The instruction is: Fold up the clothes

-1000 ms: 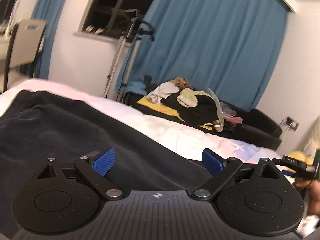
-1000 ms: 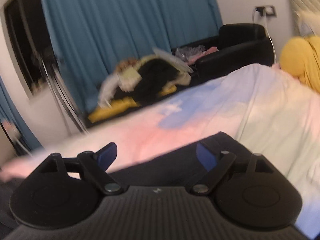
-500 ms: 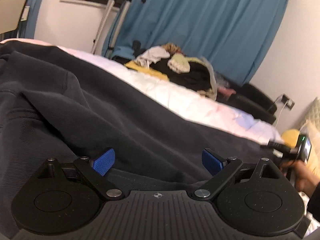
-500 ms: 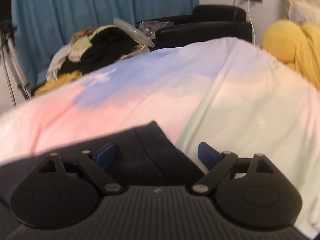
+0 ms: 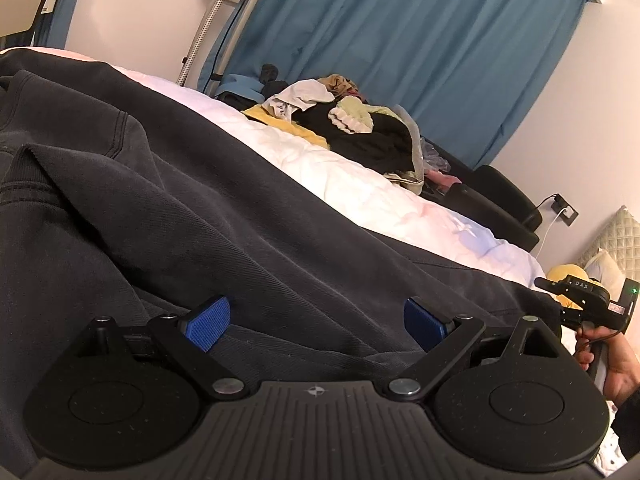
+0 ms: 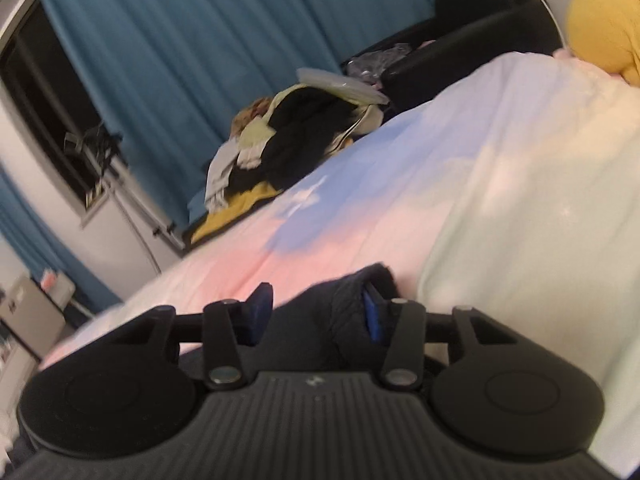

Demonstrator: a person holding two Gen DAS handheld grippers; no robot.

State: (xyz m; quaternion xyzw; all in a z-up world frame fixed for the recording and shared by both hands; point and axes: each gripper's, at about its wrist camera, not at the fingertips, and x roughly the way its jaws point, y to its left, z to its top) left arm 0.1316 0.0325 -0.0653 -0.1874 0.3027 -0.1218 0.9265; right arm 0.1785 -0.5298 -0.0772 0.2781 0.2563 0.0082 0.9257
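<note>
A dark sweater [image 5: 208, 184] lies spread and rumpled across the bed [image 5: 360, 184], which wears a pale cover tinted pink, blue and green. Seen from the left wrist, the garment fills most of the near view, with a ribbed cuff or hem bunched at the far left and long creases running toward the right.

The left tool [image 5: 318, 322] stands wide, its two blue pads [image 5: 208, 322] well apart and low over the fabric; a fold of the sweater lies between them, but the pads do not press on it.

The right tool [image 6: 316, 314] is much narrower and its jaws are closing. A bunched corner of the sweater [image 6: 340, 312] sits between its blue pads, at the garment's edge where the bed cover [image 6: 500, 200] begins; the right pad is against the cloth, while the left one is blurred and I cannot tell whether it touches yet. From the left wrist, that same tool [image 5: 588, 300] shows at the far right edge, held in a person's hand [image 5: 612, 364].

Beyond the bed, a pile of clothes [image 5: 360, 128] in black, yellow and white rests on a dark sofa [image 5: 500, 204] before blue curtains [image 5: 400, 40]. A yellow cushion [image 6: 604, 16] sits near the head of the bed.
</note>
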